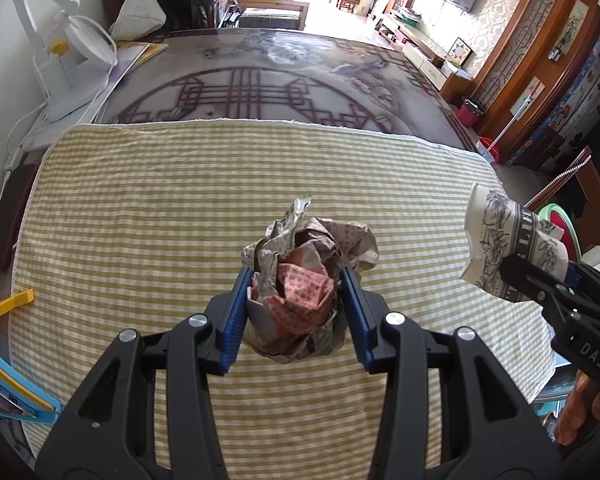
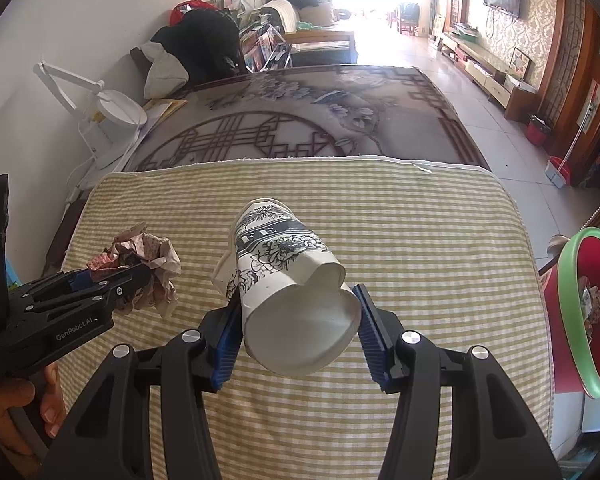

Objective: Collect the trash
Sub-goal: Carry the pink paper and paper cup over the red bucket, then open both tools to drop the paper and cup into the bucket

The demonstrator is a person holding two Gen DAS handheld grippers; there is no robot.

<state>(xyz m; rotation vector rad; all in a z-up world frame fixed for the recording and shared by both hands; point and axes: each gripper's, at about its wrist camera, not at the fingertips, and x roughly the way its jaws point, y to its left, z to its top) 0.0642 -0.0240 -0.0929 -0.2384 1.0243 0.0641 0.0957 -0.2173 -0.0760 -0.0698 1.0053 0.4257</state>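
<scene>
My left gripper [image 1: 296,304] is shut on a crumpled ball of printed paper [image 1: 304,280], held above the yellow checked cloth [image 1: 180,208]. In the right wrist view the same paper ball [image 2: 148,264] hangs at the left in the left gripper [image 2: 140,276]. My right gripper [image 2: 298,316] is shut on a crushed white paper cup [image 2: 288,280] with black flower print, its base toward the camera. The left wrist view shows that cup [image 1: 496,240] at the right edge. A red bin with a green rim [image 2: 592,312] holding scraps stands at the far right, off the table's side.
A white desk lamp [image 1: 76,40] stands at the table's back left. Yellow and blue plastic items [image 1: 8,308] lie at the left edge. The patterned grey tabletop [image 1: 300,76] extends beyond the cloth. A hand [image 2: 16,404] grips the left tool.
</scene>
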